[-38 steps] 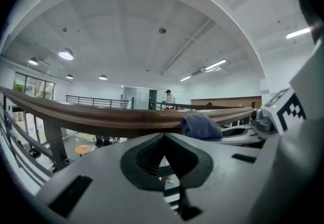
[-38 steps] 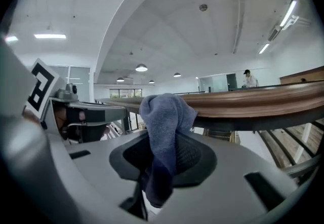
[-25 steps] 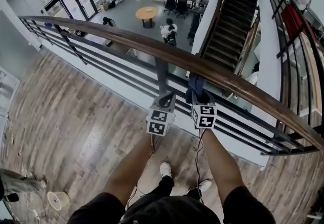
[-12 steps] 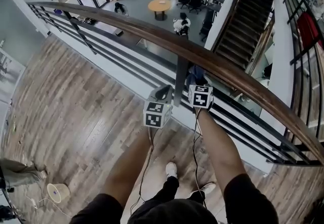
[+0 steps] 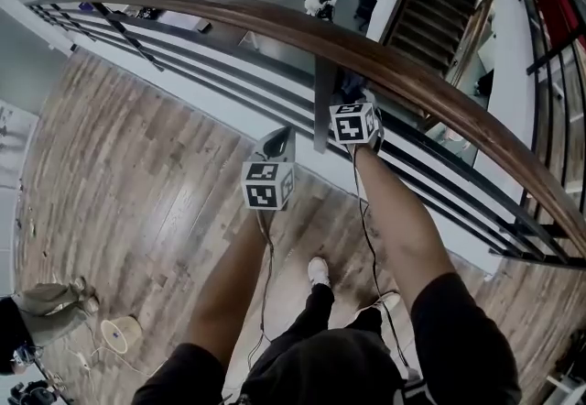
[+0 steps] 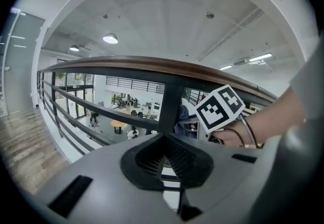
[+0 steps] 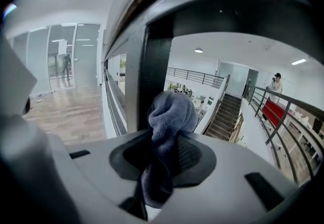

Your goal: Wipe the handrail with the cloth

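You had two grippers up at the one wooden handrail (image 5: 403, 82). Your right gripper (image 5: 353, 96) pinched a single blue-grey cloth (image 7: 169, 114). Its bunched end stuck up past the jaws, just under the rail and beside the one dark post (image 5: 324, 105). Whether it touched the wood, I couldn't tell. Your left gripper (image 6: 162, 164) sat nearer you, short of the railing. Its jaws were pressed together on nothing and pointed at that same post.

Brown wooden handrail (image 5: 275, 21), curved; blue-grey cloth (image 7: 169, 116) bunched in right tool (image 7: 163, 162).
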`<action>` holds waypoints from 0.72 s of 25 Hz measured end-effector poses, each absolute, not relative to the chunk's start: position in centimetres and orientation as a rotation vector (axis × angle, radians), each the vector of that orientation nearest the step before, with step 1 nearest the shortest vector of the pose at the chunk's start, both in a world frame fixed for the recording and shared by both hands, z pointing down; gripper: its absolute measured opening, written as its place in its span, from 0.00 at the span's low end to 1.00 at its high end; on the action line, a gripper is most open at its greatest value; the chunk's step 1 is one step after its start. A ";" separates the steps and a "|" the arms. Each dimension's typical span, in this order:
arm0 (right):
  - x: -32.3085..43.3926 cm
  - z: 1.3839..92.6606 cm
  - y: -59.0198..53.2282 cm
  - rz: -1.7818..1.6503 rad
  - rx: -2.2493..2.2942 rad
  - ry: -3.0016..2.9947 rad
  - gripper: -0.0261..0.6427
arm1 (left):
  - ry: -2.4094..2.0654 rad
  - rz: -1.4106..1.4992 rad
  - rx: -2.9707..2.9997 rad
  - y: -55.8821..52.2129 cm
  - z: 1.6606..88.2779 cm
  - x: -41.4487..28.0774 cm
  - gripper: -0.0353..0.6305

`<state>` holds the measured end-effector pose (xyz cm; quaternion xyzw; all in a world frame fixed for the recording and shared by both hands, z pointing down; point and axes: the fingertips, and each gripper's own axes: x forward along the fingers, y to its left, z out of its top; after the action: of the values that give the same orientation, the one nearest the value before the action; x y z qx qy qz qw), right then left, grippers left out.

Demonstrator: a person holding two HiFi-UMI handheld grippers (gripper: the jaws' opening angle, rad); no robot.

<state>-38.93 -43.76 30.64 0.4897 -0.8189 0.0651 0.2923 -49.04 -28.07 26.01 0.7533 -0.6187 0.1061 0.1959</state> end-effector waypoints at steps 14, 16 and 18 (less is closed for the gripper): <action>-26.9 31.0 -41.9 0.280 1.435 -2.082 0.19 | -1.609 0.347 2.218 -29.6 25.4 -38.5 0.05; -24.4 31.1 -41.1 0.289 1.460 -2.065 0.19 | -1.588 0.357 2.231 -29.2 25.5 -36.4 0.05; -21.9 31.1 -40.1 0.294 1.481 -2.053 0.19 | -1.567 0.368 2.242 -28.8 25.5 -34.2 0.05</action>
<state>-21.93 -40.13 31.09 0.5557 -0.7704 0.1103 0.2925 -34.19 -28.78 25.55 0.7975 -0.5576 0.1308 0.1896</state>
